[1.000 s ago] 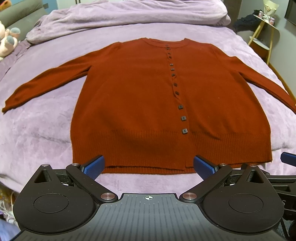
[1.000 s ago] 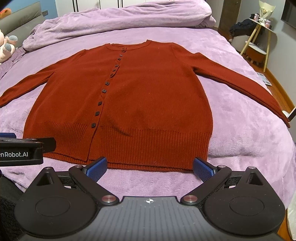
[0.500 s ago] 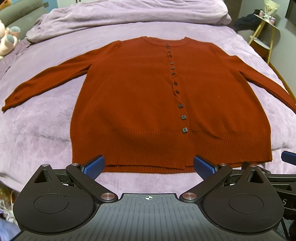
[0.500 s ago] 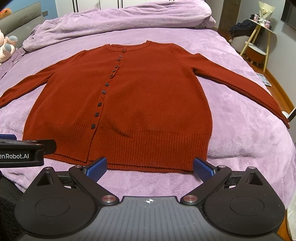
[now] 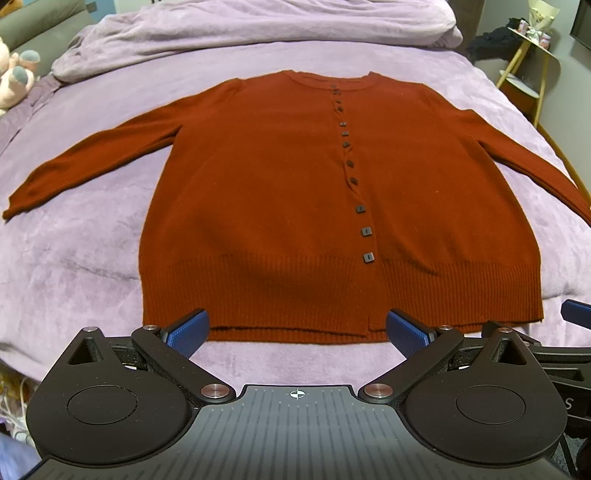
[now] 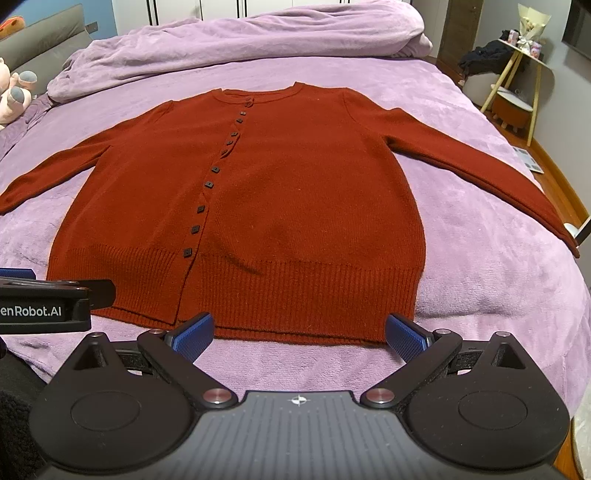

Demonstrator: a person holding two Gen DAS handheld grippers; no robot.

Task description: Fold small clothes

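A rust-red buttoned cardigan (image 5: 266, 192) lies flat, front up, on a purple bed cover (image 5: 74, 258), with both sleeves spread outward. It also shows in the right wrist view (image 6: 303, 192). My left gripper (image 5: 297, 330) is open and empty, just short of the cardigan's ribbed hem (image 5: 258, 295). My right gripper (image 6: 299, 332) is open and empty, also just short of the hem (image 6: 314, 291), further right. The left gripper's body shows at the left edge of the right wrist view (image 6: 44, 304).
A bunched purple duvet (image 5: 258, 33) lies across the head of the bed. A plush toy (image 5: 14, 77) sits at the far left. A small side table (image 6: 517, 81) stands right of the bed, over the floor (image 6: 554, 170).
Both grippers have crept slightly nearer the hem. Nothing was taken hold of.
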